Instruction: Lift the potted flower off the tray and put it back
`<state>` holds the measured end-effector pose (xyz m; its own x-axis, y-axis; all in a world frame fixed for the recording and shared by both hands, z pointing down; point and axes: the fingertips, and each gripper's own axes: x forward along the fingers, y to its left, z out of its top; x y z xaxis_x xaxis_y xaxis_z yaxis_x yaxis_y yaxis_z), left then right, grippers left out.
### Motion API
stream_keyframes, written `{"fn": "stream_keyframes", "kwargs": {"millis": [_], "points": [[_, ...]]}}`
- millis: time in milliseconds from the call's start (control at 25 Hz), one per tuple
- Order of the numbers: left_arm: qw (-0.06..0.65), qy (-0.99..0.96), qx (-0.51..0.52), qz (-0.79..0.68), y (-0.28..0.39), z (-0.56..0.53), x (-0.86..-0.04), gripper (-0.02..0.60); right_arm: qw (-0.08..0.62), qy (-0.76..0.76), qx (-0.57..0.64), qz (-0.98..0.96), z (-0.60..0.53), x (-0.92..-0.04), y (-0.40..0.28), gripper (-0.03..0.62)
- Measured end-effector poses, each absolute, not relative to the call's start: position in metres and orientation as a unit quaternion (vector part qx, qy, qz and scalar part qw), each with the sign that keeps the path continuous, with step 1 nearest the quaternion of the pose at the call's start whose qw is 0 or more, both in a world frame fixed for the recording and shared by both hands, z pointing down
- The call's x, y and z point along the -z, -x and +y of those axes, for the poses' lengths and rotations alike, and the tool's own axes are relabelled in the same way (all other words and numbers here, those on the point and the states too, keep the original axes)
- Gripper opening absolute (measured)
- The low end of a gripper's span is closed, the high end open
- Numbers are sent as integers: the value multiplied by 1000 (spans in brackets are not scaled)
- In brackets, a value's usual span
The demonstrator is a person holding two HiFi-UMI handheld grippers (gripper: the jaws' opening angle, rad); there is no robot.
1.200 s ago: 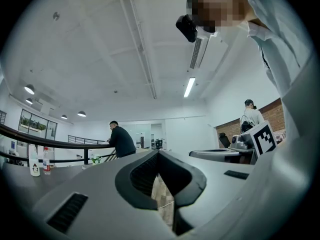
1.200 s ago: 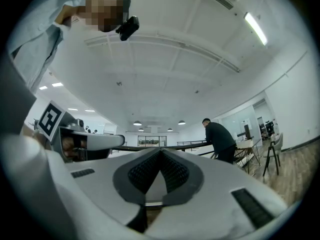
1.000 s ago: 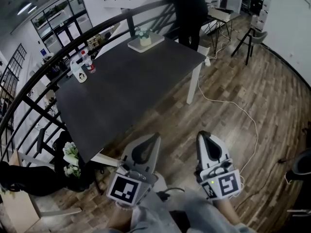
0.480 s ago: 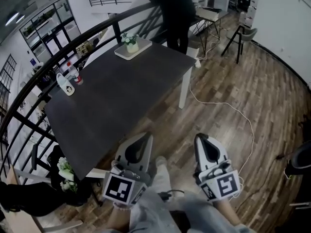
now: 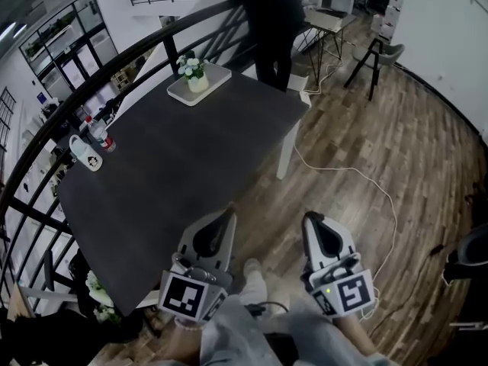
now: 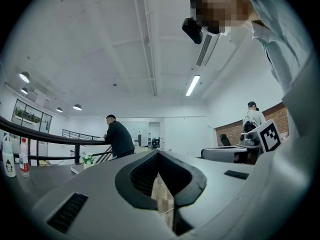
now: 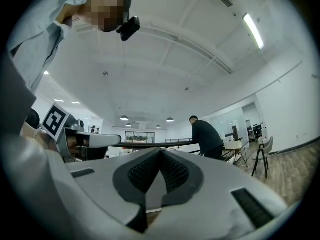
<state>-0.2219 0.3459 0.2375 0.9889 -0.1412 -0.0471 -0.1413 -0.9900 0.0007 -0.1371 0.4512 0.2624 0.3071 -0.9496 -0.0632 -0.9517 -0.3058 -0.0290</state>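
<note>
Standing well ahead, the dark table [image 5: 175,166] fills the view. The left gripper [image 5: 227,215] and right gripper [image 5: 312,219] hang off its near edge, fingers pressed together, pinching nothing. A tray [image 5: 216,78] sits at its far corner, with the potted flower [image 5: 194,73] upright on it.

Potted flower [image 6: 88,159] tiny, detail unreadable; person [image 5: 263,17] head cut by top edge.
</note>
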Motion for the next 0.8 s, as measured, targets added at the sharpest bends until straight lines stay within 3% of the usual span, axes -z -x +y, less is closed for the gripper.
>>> {"fn": "stream_keyframes", "kwargs": {"millis": [800], "points": [[-21,995,-25,92,134,190,-246,-2,-10,813,-40,581,297,-257,10,3]]}}
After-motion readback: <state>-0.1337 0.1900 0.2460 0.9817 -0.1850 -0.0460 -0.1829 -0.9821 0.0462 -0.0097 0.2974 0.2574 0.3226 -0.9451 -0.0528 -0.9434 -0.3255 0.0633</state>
